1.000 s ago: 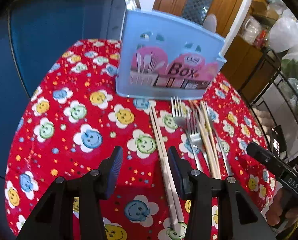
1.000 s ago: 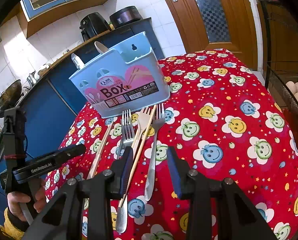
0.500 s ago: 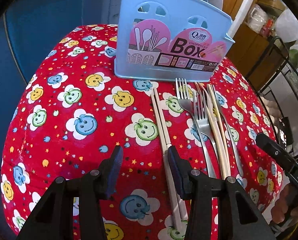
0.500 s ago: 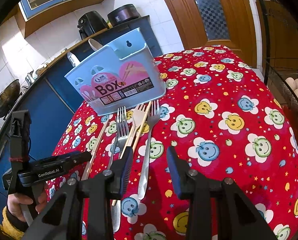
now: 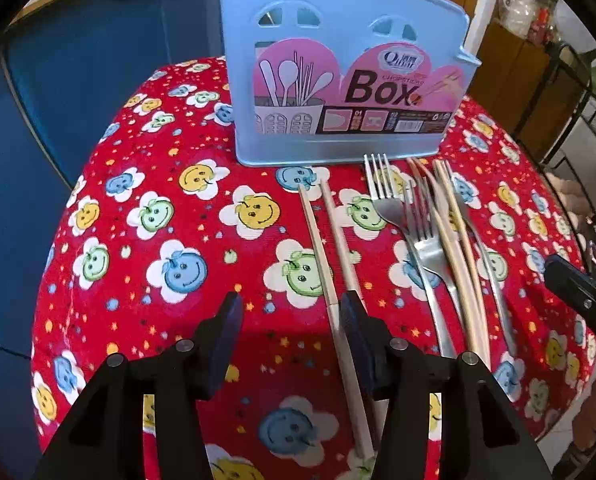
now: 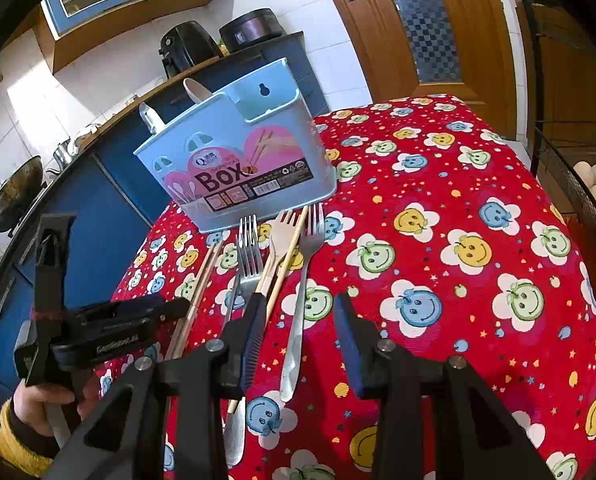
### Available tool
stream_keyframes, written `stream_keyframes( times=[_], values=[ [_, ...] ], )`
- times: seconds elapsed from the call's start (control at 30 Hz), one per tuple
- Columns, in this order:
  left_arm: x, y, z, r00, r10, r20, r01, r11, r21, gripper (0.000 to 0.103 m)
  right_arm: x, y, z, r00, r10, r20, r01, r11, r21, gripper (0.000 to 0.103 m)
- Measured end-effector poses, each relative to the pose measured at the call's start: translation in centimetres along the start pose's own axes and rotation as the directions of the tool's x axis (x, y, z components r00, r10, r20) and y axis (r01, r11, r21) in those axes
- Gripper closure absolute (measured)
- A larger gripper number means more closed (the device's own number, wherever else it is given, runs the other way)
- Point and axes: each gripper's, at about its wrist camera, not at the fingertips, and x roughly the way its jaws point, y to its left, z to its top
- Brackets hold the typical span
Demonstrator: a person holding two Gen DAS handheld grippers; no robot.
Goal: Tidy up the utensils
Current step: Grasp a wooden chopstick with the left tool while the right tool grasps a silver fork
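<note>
The left hand-held gripper (image 5: 290,316) hangs over the table (image 5: 146,280), jaws opening, nothing between them, its right finger just beside the chopstick pair (image 5: 329,248). The right hand-held gripper (image 6: 299,320) stands half-open and empty above a fork (image 6: 301,280). Forks and chopsticks lie before the blue utensil box (image 5: 337,80) at the far edge

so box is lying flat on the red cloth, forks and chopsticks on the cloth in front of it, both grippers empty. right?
Not quite: the box stands upright on the red cloth, as the left wrist view shows. The rest holds: forks and chopsticks lie in front of it, and the left gripper and right gripper hold nothing.
</note>
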Motion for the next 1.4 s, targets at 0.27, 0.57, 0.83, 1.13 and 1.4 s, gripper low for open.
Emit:
stream_keyframes(
  times=[0.27, 0.57, 0.83, 1.13, 1.4],
  values=[
    [0.7, -0.4, 0.9, 1.000, 0.001, -0.016, 0.000, 0.998, 0.062, 0.064, 0.4, 0.1, 0.6, 1.000, -0.023, -0.019, 0.023, 0.999, -0.027, 0.065],
    [0.9, 0.6, 1.6, 0.999, -0.051, 0.002, 0.051, 0.997, 0.053, 0.094, 2.6, 0.5, 1.4, 0.991, -0.068, -0.116, 0.061, 0.996, -0.066, 0.065],
    [1.4, 1.3, 2.6, 0.992, -0.108, -0.067, 0.112, 0.992, 0.058, 0.092, 6.4, 0.9, 3.7, 0.943, -0.118, -0.311, 0.082, 0.988, -0.127, 0.065],
    [1.9, 1.6, 3.5, 0.985, -0.140, -0.100, 0.147, 0.987, 0.067, 0.092, 9.0, 2.6, 5.3, 0.893, -0.190, -0.408, 0.105, 0.970, -0.221, 0.073],
    [2.5, 1.5, 4.7, 0.976, -0.155, -0.153, 0.170, 0.982, 0.086, 0.094, 10.2, 2.1, 6.5, 0.855, -0.187, -0.484, 0.104, 0.976, -0.193, 0.094]
  ],
)
